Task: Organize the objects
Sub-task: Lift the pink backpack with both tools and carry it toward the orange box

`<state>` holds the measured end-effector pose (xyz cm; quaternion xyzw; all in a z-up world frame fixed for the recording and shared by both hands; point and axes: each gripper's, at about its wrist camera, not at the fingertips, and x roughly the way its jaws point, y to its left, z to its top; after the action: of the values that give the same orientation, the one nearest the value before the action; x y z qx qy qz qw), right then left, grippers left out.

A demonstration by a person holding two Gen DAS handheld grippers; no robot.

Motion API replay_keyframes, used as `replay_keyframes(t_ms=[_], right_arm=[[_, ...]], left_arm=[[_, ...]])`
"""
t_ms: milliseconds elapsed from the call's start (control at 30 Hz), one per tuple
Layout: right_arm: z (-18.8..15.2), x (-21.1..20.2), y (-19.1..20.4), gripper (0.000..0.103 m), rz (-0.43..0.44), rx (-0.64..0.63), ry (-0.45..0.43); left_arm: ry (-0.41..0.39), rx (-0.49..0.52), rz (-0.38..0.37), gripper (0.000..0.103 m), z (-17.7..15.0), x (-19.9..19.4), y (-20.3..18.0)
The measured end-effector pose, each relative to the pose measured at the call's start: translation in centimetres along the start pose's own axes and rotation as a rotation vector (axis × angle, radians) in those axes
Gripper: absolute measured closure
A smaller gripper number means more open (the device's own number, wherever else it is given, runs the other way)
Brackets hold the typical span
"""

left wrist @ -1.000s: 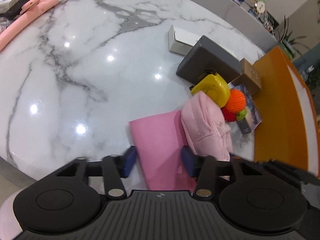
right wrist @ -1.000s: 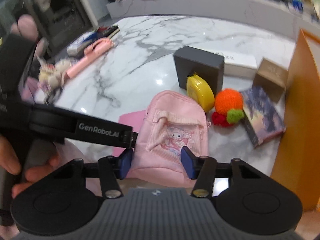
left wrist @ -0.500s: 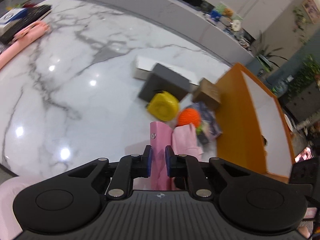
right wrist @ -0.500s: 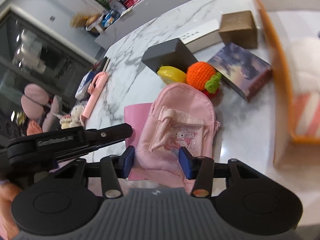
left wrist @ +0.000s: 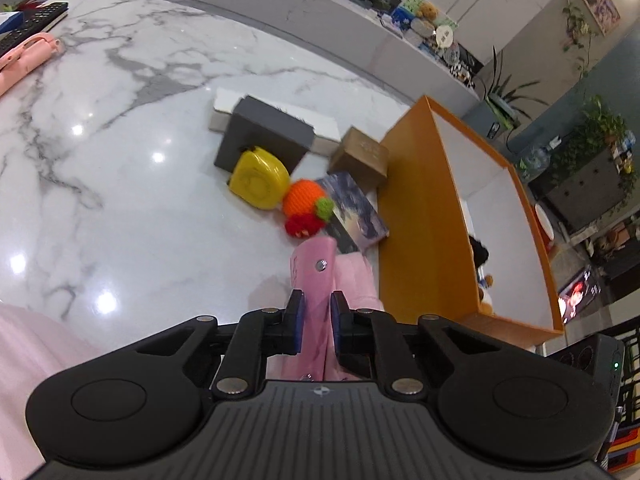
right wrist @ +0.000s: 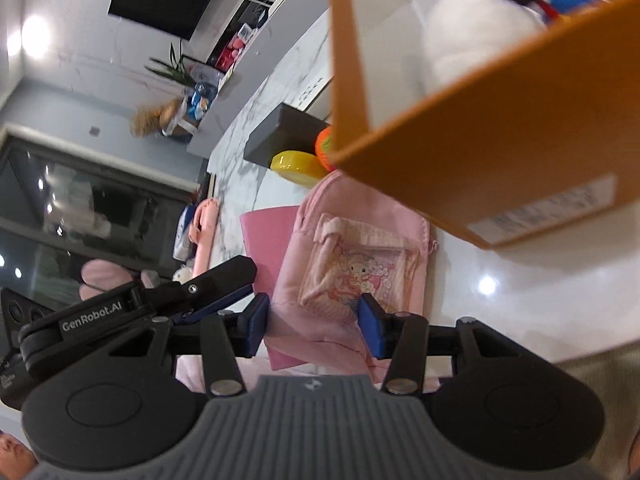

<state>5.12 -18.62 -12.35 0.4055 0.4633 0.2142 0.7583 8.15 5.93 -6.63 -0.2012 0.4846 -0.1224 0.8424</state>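
Note:
My left gripper [left wrist: 316,322] is shut on a flat pink pouch [left wrist: 314,276] with a snap button, held edge-on above the marble table [left wrist: 120,184]. The same pouch shows in the right wrist view [right wrist: 266,236], with the left gripper [right wrist: 236,280] clamped on it. My right gripper [right wrist: 314,320] is open, its jaws on either side of the lower part of a small pink backpack [right wrist: 352,256] that lies on the table. The backpack also shows in the left wrist view [left wrist: 356,280] just behind the pouch. An orange box [left wrist: 420,216] stands to the right.
A yellow case [left wrist: 260,178], an orange knitted toy [left wrist: 304,200], a picture book [left wrist: 356,212], a brown box [left wrist: 360,156], a grey box [left wrist: 268,136] and a white box [left wrist: 224,100] lie together mid-table. Plush toys [right wrist: 472,36] sit in the orange box [right wrist: 480,152]. A pink item [left wrist: 24,56] lies far left.
My left gripper closed on the pink pouch and lifted it onto its edge. My right gripper tilted and moved nearer the orange box, still open around the backpack.

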Motion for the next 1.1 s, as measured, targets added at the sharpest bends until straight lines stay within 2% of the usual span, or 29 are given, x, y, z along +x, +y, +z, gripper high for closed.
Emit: replay_keyframes(t_ms=[133,333,533,800,867,933,967,1100], right_arm=[[-0.4,-1.2,-1.3,0.052,0.033,0.046,-0.012],[-0.7,-2.6,-2.0,0.052,0.037,0.063,-0.027],[-0.9,-3.7,-2.7,0.05,0.038,0.07,-0.037],[-1.1,-4.8,-2.6,0.049,0.014,0.031,-0.053],[-1.2,-4.8,-2.5,0.051,0.016,0.022,-0.051],[-1.1,-4.6,-3.0,0.057,0.034,0.049,-0.044],[-1.1,-4.6,-3.4,0.065,0.036,0.071,-0.04],[-1.0,-5.2,-4.8,0.065,0.024,0.118,-0.053]], left_arm=[[0.018,0.021,0.001,0.084,-0.6,0.4,-1.1],[0.031,0.113,0.064,0.079,-1.5,1.2,-3.1],[0.033,0.125,0.089,0.071,-1.6,2.5,-3.7],[0.01,0.175,0.157,0.071,-1.7,3.6,-3.9],[0.017,0.155,0.152,0.075,-1.6,3.8,-3.3],[0.037,0.127,0.124,0.08,-1.4,3.6,-2.6],[0.049,0.112,0.109,0.081,-1.4,3.4,-2.4],[0.075,0.094,0.062,0.082,-2.2,2.7,-2.5]])
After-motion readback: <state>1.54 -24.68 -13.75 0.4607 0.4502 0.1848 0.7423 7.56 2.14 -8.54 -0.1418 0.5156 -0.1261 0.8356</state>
